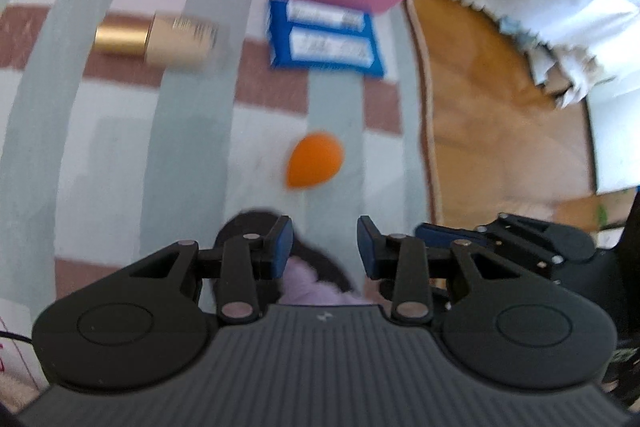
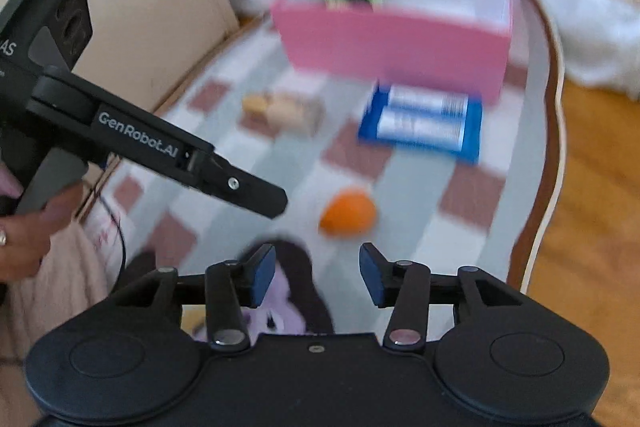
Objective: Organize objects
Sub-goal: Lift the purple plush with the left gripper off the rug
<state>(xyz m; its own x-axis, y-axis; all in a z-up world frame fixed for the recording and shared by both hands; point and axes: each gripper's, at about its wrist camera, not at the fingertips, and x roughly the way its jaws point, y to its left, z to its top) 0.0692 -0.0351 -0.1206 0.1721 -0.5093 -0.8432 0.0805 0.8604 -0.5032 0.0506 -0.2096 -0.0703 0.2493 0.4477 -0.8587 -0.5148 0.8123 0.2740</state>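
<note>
Your left gripper and right gripper both hover spread and empty over the tabletop, near the orange sponge.

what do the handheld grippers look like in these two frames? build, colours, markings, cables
Both are matte black plastic. Each gripper, left and right, has two jaws on linkage arms with silver pivot pins, blue pads, and round housings either side of a ribbed body. Seen from the right wrist, the left unit's side reads "GenRobot.AI" in white. A thin dark cable runs beneath it. A ring is on the holding hand.
</note>
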